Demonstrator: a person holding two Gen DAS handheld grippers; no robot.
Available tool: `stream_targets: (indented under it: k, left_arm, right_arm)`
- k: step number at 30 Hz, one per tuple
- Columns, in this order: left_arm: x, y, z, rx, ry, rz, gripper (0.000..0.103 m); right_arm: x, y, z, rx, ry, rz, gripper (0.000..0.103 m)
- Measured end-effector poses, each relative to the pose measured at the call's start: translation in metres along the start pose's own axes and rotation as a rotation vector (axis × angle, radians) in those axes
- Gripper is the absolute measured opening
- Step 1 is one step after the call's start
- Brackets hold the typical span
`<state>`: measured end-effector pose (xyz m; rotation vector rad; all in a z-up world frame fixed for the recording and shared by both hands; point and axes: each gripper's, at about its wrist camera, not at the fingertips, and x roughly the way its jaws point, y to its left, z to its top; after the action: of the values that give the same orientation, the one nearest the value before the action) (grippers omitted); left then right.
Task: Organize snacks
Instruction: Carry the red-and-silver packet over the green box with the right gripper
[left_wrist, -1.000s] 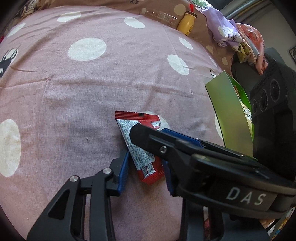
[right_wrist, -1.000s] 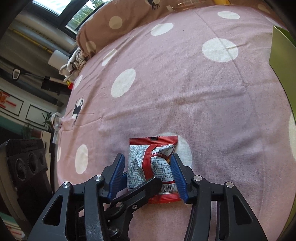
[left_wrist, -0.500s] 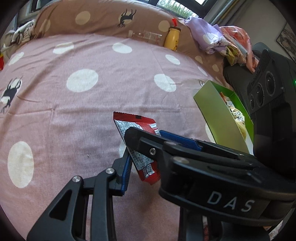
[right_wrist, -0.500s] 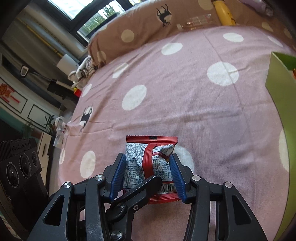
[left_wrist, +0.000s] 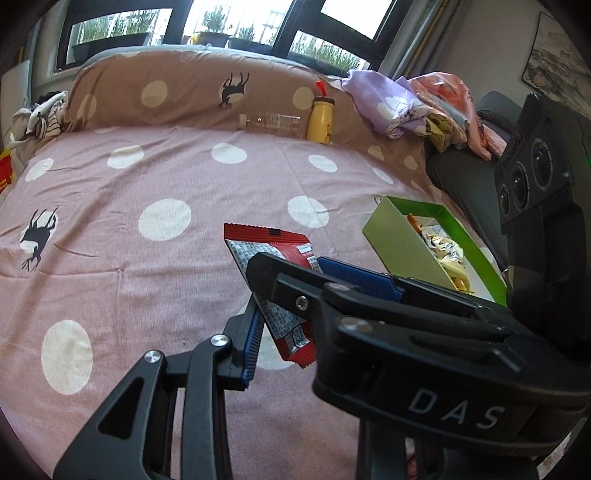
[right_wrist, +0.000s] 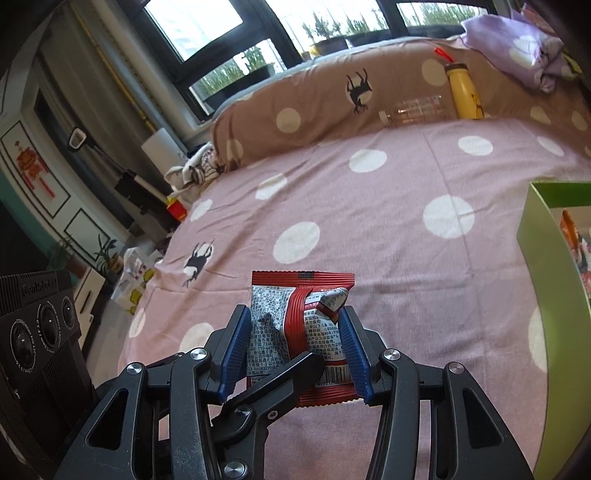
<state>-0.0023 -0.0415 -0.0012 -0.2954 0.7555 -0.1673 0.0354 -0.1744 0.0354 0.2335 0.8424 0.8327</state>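
1. The red and silver snack packet (right_wrist: 295, 325) is held clear of the bed (left_wrist: 166, 280), over its near half and well apart from the green box (left_wrist: 399, 240) by the right edge. The right tool (right_wrist: 295, 343) is closed to the packet's width, blue pads pressing both side edges. The packet is puffy, so it could buckle and squirt out forward.
2. The left tool (left_wrist: 280, 328) is closed as far as it goes, apparently pinching the packet's lower end through its flat faces. One of its fingers is hidden behind the right tool. With 2 tools on 1 small packet, any mismatch in travel could twist it, tear a seam or pull it from 1 grip.
3. The tools cross each other closely, so they may knock together when 1 lets go.
4. The box already holds other snacks (left_wrist: 443, 247). A low approach could catch its near wall and tip or shove it towards the bed's right edge.
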Motion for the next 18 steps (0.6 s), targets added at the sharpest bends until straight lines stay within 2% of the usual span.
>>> stream_targets:
  k: [18]
  left_arm:
    - [-0.030, -0.035, 0.013, 0.097, -0.115, -0.026, 0.028]
  right_arm:
    - [-0.054, 0.009, 0.006, -0.030, -0.151, -0.021, 0.052]
